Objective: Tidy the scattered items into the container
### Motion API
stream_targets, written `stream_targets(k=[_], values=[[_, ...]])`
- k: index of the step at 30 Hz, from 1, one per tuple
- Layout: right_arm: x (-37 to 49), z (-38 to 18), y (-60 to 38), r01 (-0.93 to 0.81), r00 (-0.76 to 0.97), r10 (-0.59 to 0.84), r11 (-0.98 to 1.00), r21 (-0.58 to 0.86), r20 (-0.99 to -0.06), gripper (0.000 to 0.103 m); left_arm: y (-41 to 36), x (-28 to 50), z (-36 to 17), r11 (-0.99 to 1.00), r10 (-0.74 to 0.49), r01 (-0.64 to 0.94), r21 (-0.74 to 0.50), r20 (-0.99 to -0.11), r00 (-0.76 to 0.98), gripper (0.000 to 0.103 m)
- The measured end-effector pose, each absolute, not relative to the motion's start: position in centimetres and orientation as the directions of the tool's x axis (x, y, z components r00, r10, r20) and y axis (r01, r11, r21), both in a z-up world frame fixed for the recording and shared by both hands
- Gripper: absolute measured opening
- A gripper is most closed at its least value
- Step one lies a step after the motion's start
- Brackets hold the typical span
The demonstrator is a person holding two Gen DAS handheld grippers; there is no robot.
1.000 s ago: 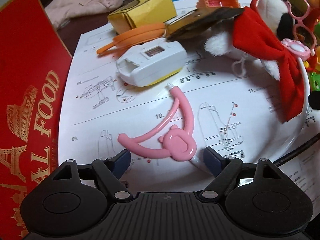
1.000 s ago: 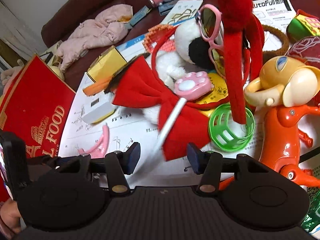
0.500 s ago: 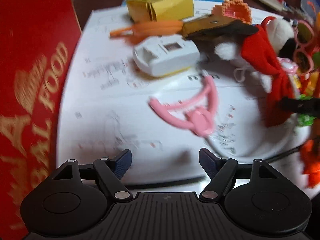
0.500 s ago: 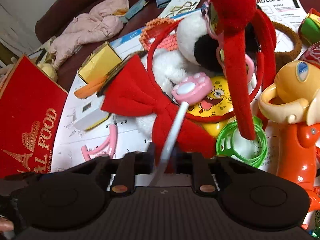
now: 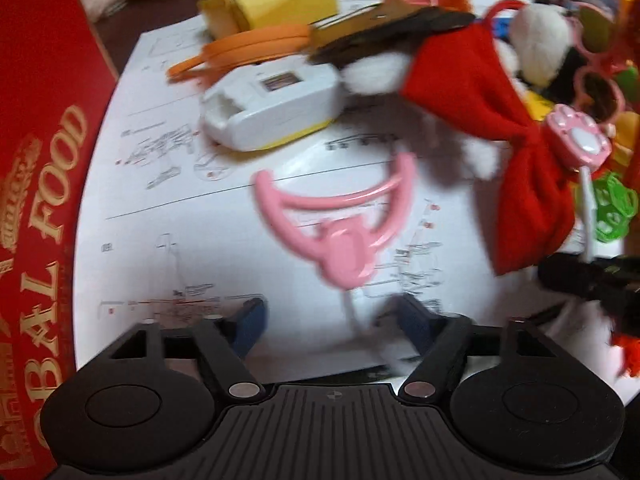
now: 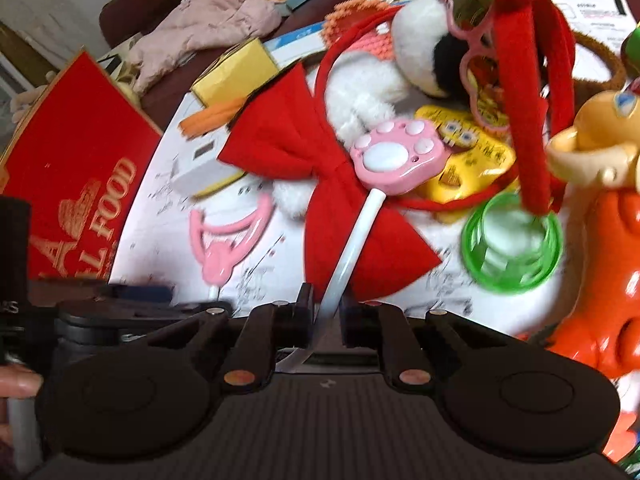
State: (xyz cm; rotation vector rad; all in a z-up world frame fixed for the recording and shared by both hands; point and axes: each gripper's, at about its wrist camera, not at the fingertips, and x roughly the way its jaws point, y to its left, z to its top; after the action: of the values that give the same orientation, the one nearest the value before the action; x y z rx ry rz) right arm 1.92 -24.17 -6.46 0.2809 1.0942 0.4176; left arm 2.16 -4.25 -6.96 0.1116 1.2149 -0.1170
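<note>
My right gripper is shut on the white stick of a pink cat-paw wand, whose head lies over a red bow. The wand also shows in the left wrist view. My left gripper is open, just short of a pink bear-shaped wand that lies on a white instruction sheet; its white stick reaches between the fingers. The red box stands at the left and also shows in the right wrist view.
A white and yellow device, orange headband and yellow carton lie beyond the pink wand. A plush toy, green ball, SpongeBob packet and orange figure crowd the right.
My right gripper has closed on the paw wand's stick. My left gripper pulled back from the pink bear wand, then came close to it again, still open.
</note>
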Motion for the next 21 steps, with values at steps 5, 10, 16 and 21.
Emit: stream_targets(k=[5, 10, 16, 21], values=[[1.1, -7.0, -23.7, -0.215, 0.354, 0.471, 0.882, 0.419, -0.808, 0.015, -4.8, 1.4, -6.3, 0.980, -0.045, 0.197, 0.029, -0.932, 0.360, 0.001], [1.4, -6.4, -24.5, -0.181, 0.380, 0.468, 0.884, 0.432, -0.798, 0.019, -3.4, 1.1, -6.3, 0.978, -0.098, 0.209, -0.027, -0.936, 0.339, 0.001], [2.8, -6.8, -24.8, -0.126, 0.391, 0.452, 0.889, 0.440, -0.802, 0.019, -2.7, 0.5, -6.3, 0.976, -0.125, 0.209, -0.055, -0.934, 0.336, 0.001], [2.5, -7.7, -23.5, -0.148, 0.375, 0.411, 0.912, 0.384, -0.831, 0.016, -3.2, 0.4, -6.3, 0.975, -0.105, 0.219, -0.030, -0.935, 0.339, 0.022]])
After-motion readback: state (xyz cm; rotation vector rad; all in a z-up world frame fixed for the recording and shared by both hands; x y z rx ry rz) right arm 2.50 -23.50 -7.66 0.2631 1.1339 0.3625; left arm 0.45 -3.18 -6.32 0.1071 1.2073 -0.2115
